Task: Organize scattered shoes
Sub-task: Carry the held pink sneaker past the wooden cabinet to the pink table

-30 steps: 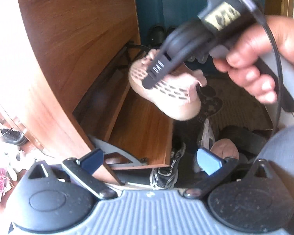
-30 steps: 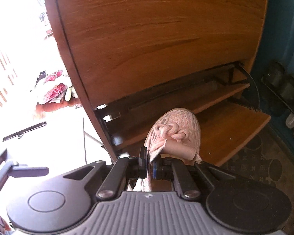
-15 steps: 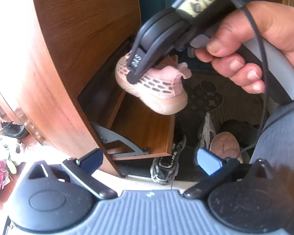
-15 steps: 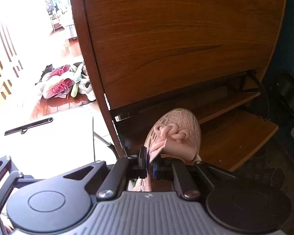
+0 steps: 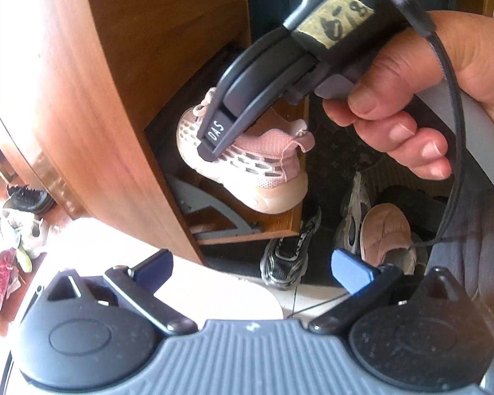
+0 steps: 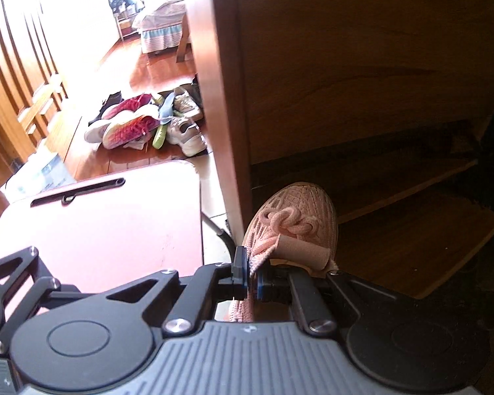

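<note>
Here, left to right: a heap of loose shoes (image 6: 148,125) on the floor, well apart from the cabinet (image 6: 362,65). Left gripper (image 5: 250,265) empty, jaws apart, aimed at the floor shoes below. Right gripper (image 6: 251,275) clamped on the collar of the pink sneaker (image 6: 296,223), jaws nearly together. Sneaker held just over the lower shelf (image 6: 421,243), toe pointing inward, long axis along the jaws. Right hand (image 5: 421,112) plainly nearer. Probably only lowering and release left.
</note>
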A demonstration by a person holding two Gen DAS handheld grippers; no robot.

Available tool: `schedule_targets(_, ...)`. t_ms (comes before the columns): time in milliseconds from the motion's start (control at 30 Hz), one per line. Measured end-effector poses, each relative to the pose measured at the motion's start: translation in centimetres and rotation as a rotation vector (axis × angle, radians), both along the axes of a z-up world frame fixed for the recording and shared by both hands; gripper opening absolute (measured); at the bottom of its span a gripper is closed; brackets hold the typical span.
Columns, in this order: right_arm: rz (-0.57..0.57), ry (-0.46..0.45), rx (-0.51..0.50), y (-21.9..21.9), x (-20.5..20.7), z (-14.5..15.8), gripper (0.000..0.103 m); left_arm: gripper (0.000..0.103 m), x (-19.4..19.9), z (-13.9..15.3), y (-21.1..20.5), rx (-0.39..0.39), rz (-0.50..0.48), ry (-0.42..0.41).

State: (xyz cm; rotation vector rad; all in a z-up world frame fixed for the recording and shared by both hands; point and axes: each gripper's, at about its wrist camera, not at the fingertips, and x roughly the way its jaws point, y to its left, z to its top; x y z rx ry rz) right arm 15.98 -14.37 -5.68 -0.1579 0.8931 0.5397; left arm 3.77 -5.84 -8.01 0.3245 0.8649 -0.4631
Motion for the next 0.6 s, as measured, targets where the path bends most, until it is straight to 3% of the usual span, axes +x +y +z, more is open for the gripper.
schedule_targets(600, 0.148, 0.000, -0.069, 4.8, -1.4, -2.1, 0.006, 0.103, -0.7, -1.1, 5.1, -0.017, 0.150, 0.045)
